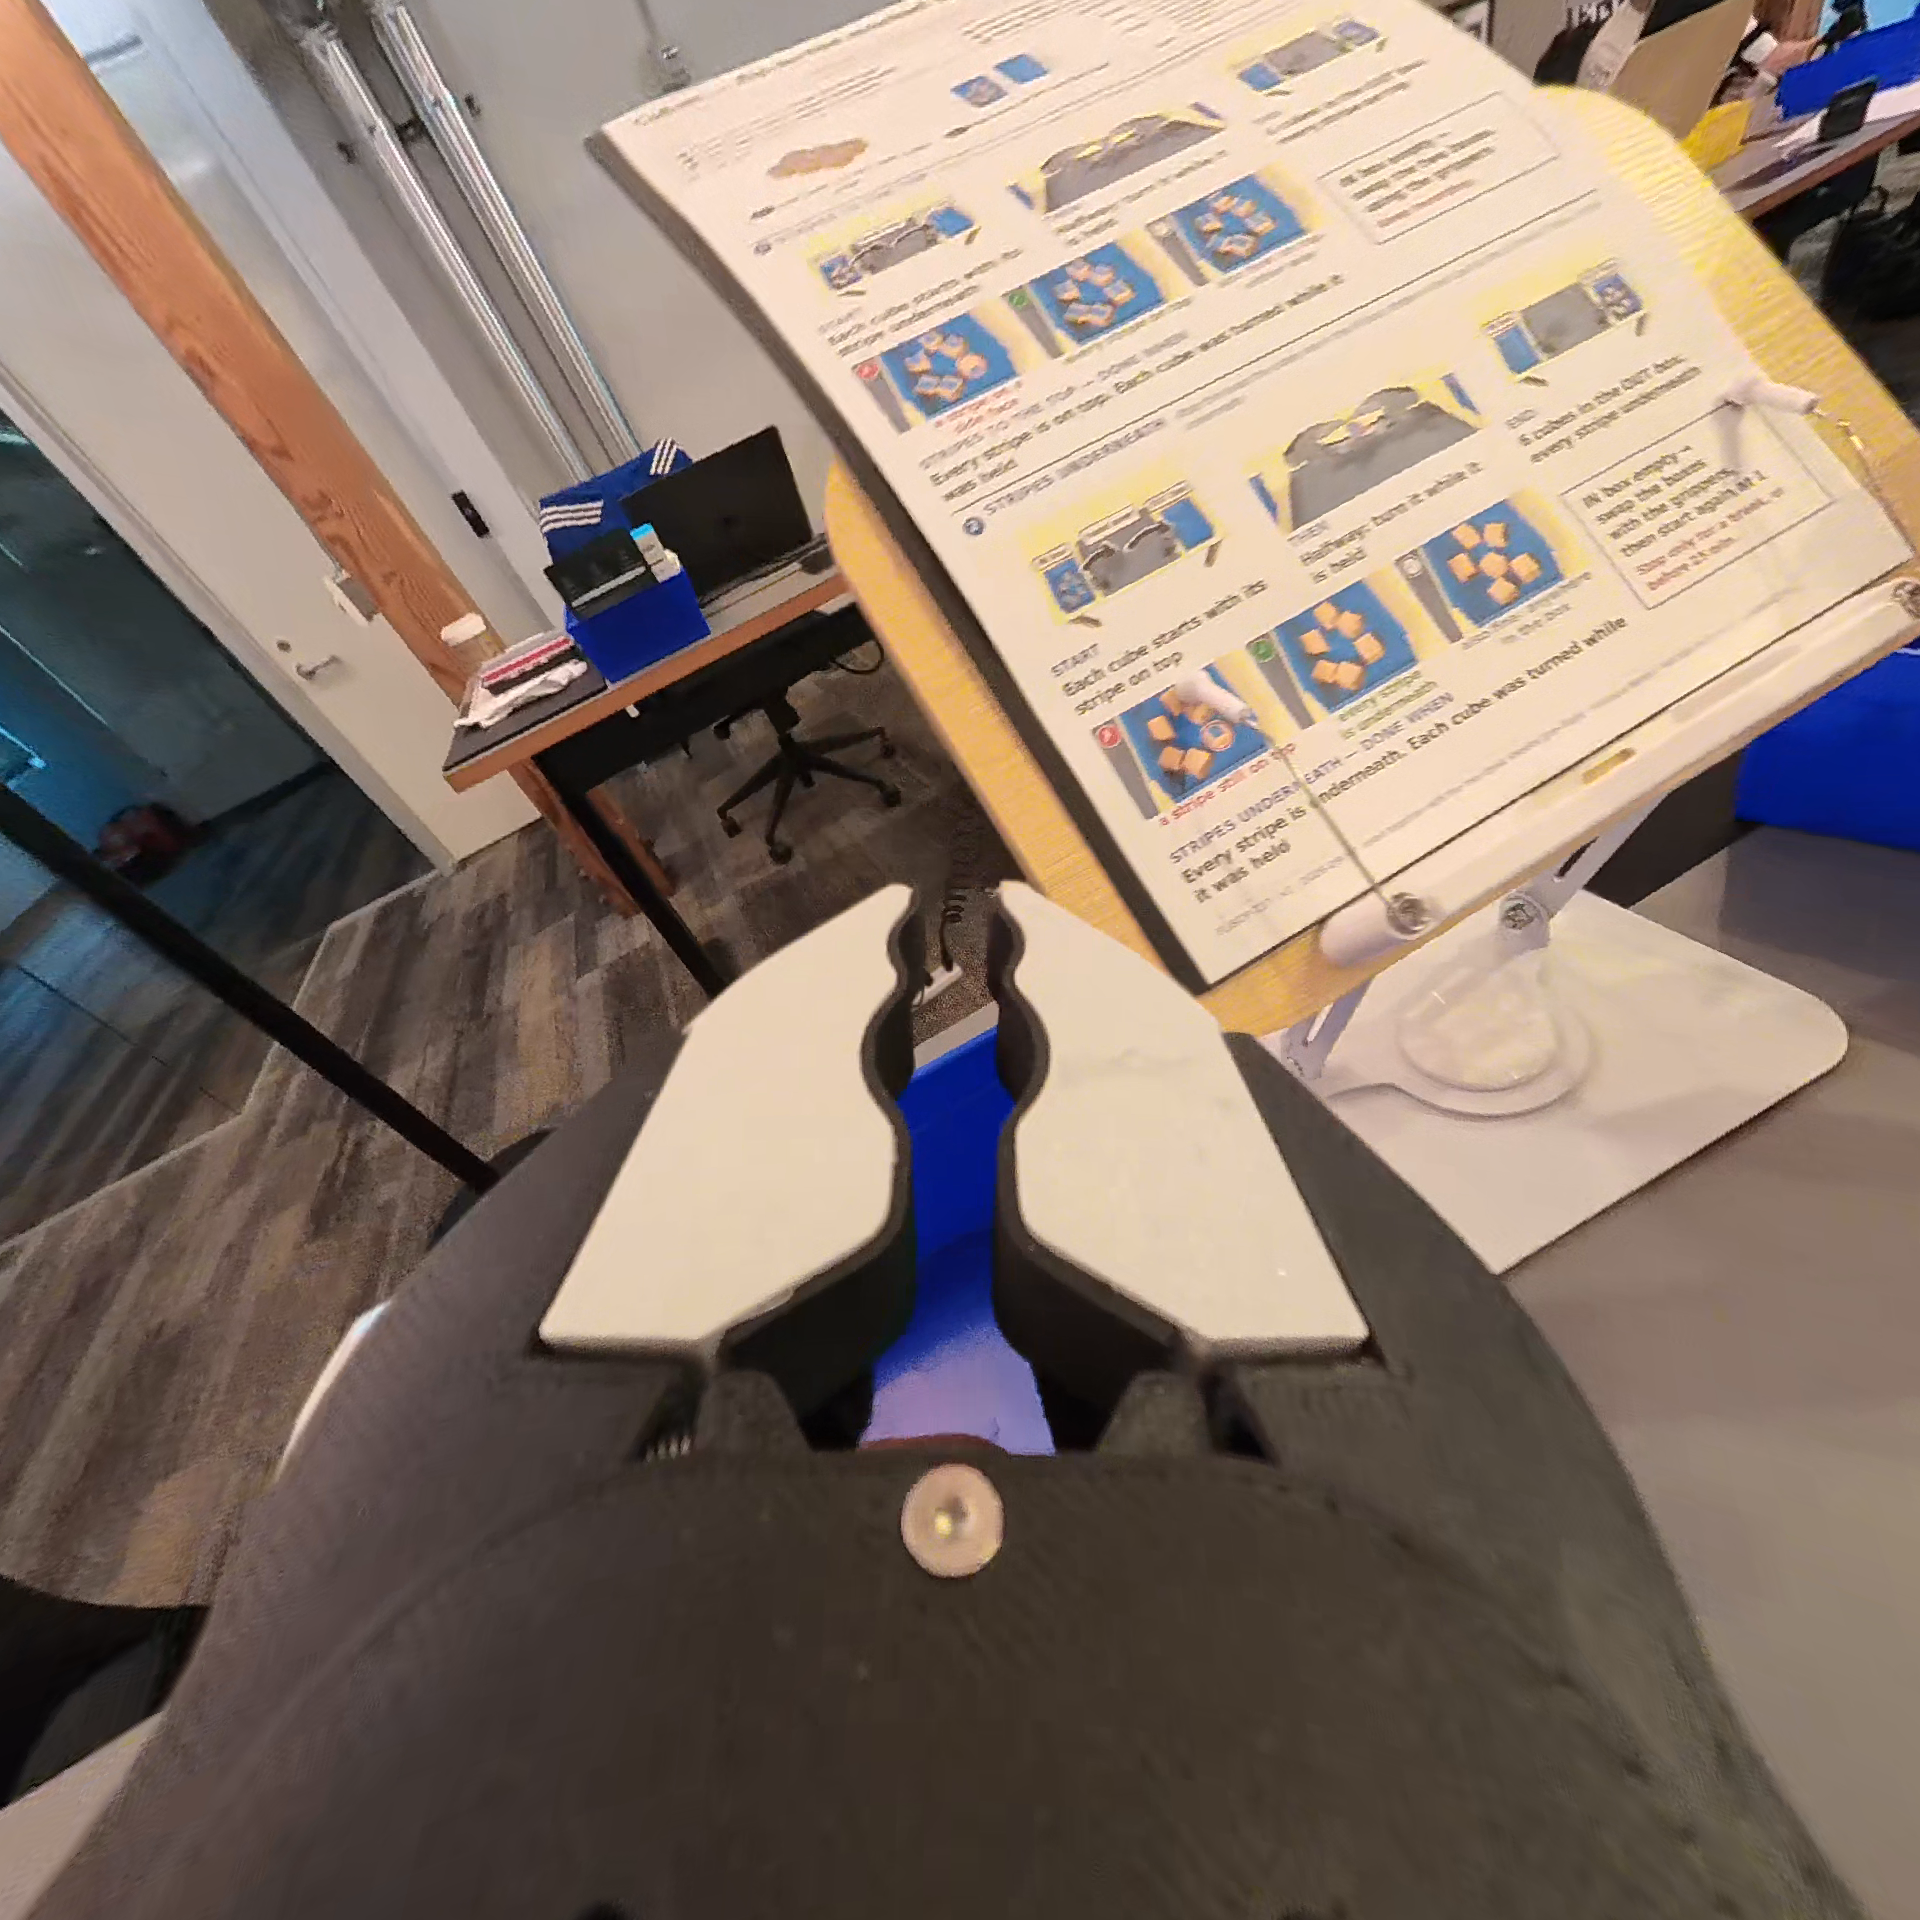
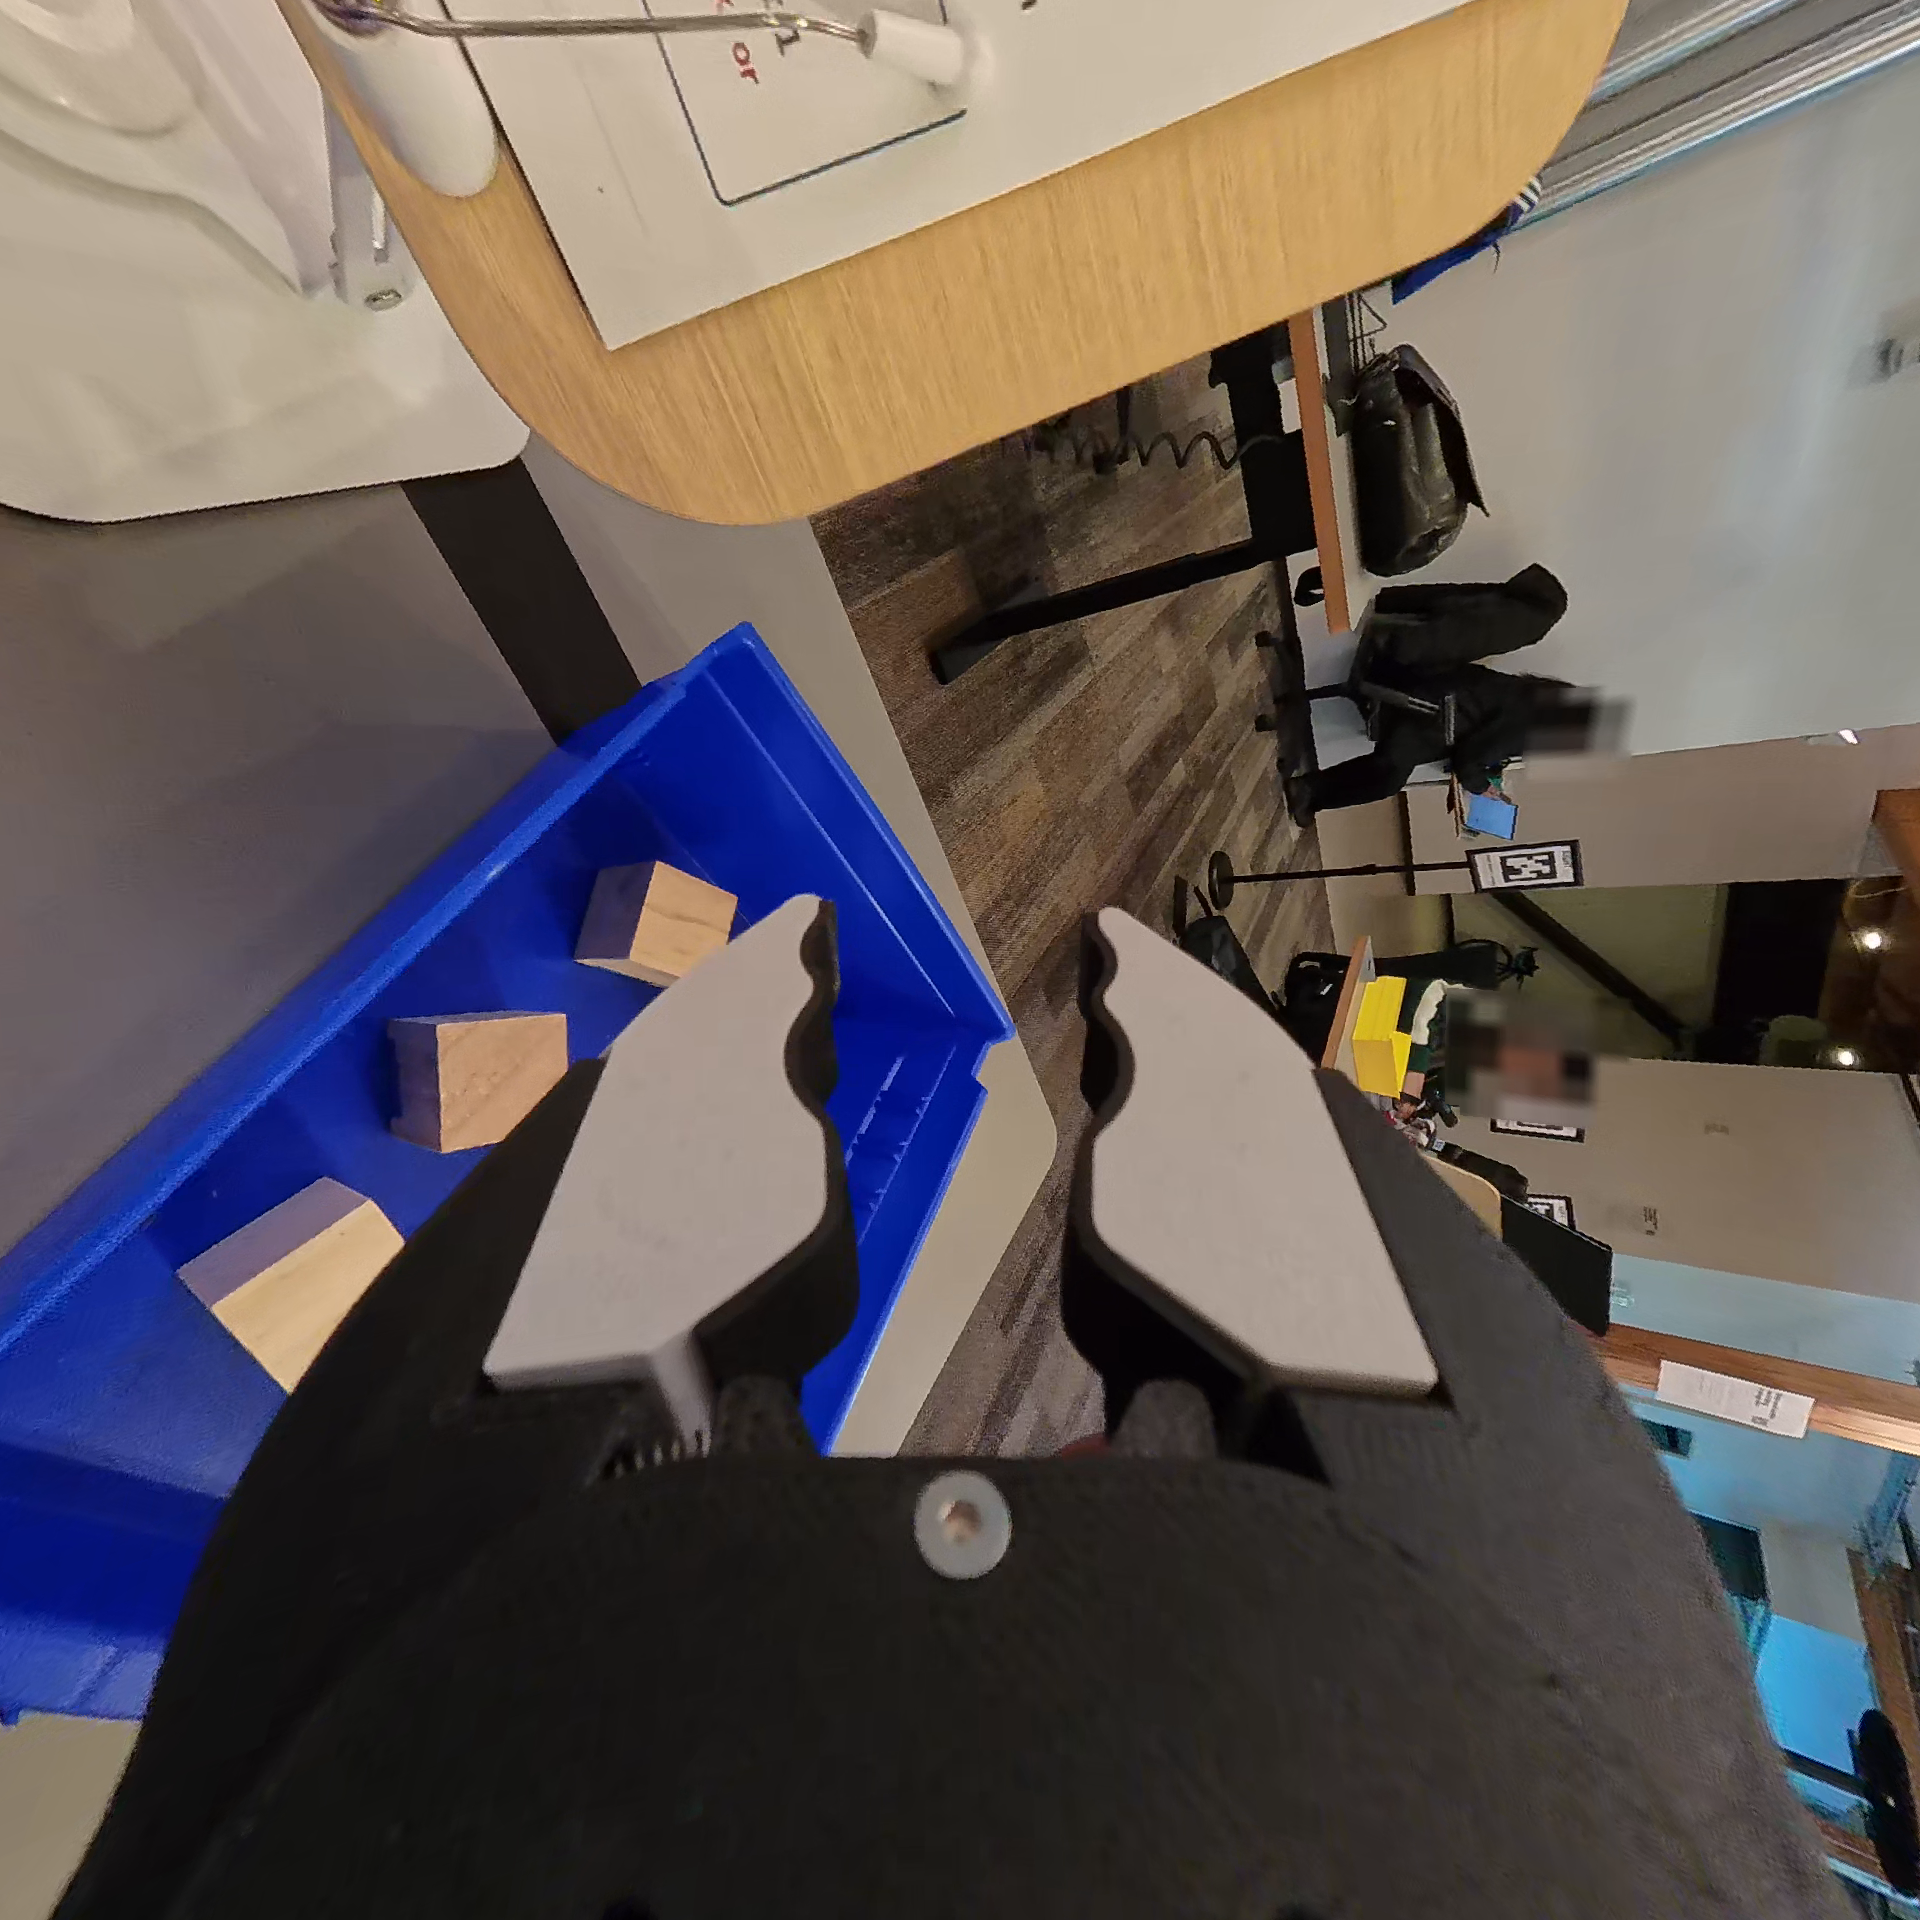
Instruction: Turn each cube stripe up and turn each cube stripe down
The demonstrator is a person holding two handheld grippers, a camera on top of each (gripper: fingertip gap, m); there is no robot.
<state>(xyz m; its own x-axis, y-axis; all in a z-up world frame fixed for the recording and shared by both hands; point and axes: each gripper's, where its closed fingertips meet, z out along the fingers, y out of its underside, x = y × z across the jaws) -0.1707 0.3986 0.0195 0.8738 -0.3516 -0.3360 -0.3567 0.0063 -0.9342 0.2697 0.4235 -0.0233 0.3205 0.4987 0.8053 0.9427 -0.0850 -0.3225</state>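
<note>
Left gripper (image 1: 954, 914) raised off the table, jaws a narrow gap apart with nothing between them, floor and a blue bin (image 1: 951, 1132) edge showing through the gap. Ahead of it a printed sheet (image 1: 1247, 468) on a tilted wooden board (image 1: 914, 623) held by a white stand (image 1: 1621, 1049) on the grey table (image 1: 1714, 1455). Background: desk (image 1: 644, 686) with a laptop (image 1: 717, 514) and a blue box (image 1: 634, 623), office chair (image 1: 800, 758) under it. Right gripper (image 2: 958, 930) wide open, empty, hanging over the bin's far corner and the table edge, left finger (image 2: 717, 1091) above the bin interior. 3 wooden cubes in the bin (image 2: 727, 748): cube 1 (image 2: 655, 923) nearest the fingertip, cube 2 (image 2: 478, 1075) in the middle, cube 3 (image 2: 291, 1283) closest to camera. No stripe visible on any shown face; can't tell stripe orientation. Cubes apart from each other, none touched by a gripper
</note>
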